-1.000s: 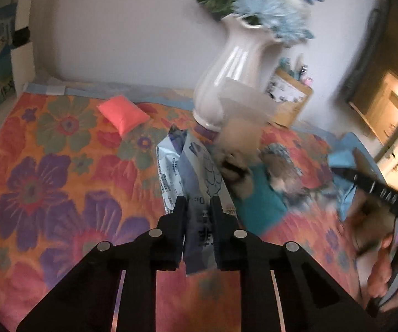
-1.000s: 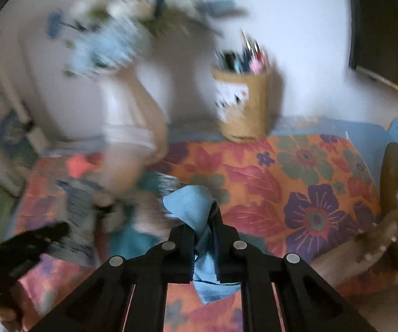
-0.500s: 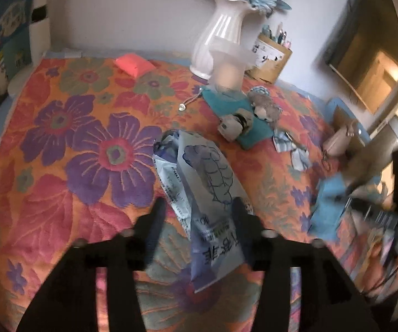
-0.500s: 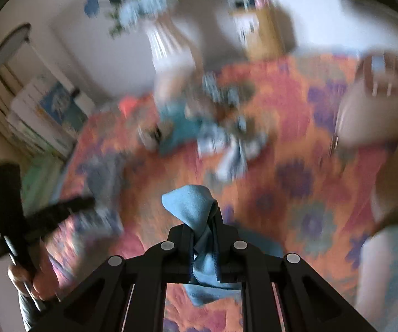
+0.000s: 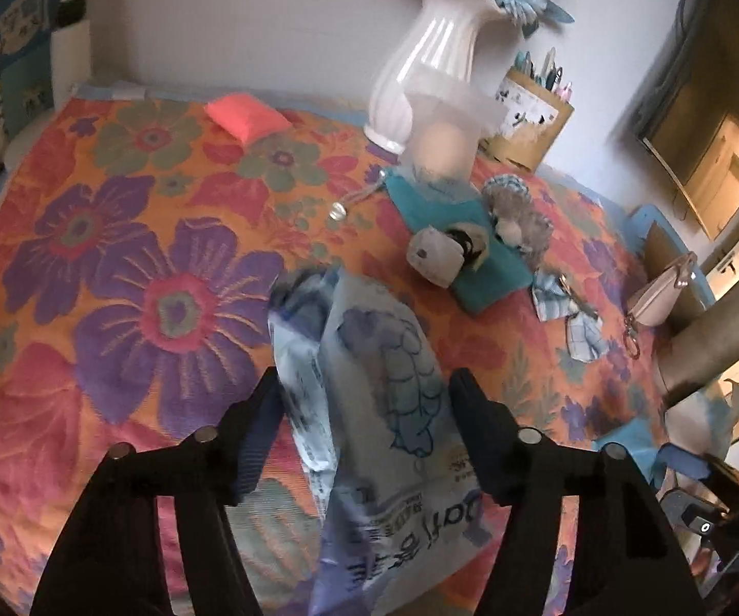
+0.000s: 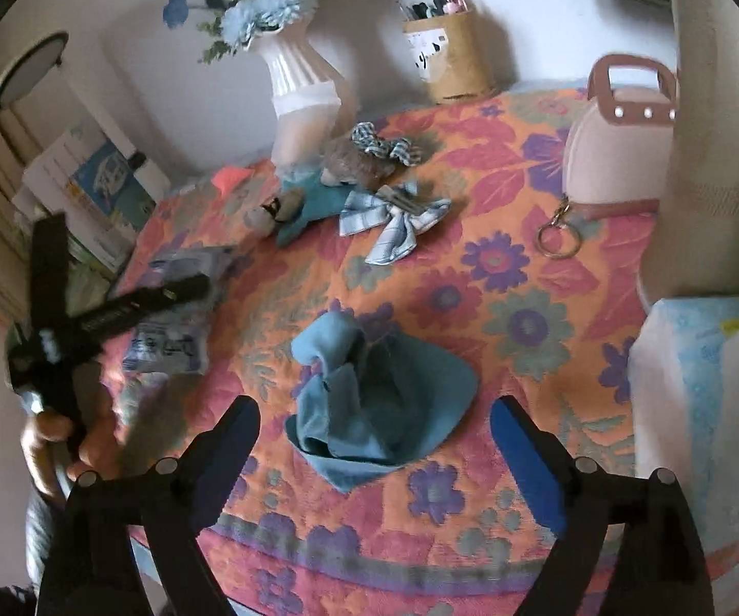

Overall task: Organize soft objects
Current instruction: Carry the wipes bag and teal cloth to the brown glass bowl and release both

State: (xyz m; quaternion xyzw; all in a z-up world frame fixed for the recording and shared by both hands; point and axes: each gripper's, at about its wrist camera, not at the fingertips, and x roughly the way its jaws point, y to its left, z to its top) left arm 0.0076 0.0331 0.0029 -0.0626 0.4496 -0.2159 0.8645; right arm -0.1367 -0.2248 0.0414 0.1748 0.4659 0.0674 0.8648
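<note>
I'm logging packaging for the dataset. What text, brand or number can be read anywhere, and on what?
Tissue pack: large print starting "Dafi", partly cut off and blurred; the smaller lines are unreadable.
Pen holder: black marks, too small to read.
Box by the wall: print too blurred to read.

Both claws are now standing open after clamping 1 s ago: left claw [image 5: 364,400] is letting the blue tissue pack [image 5: 390,421] lie loose on the floral worktop [image 5: 112,256], right claw [image 6: 374,426] is leaving the blue cloth [image 6: 379,410] crumpled betw. its fingers.
</note>
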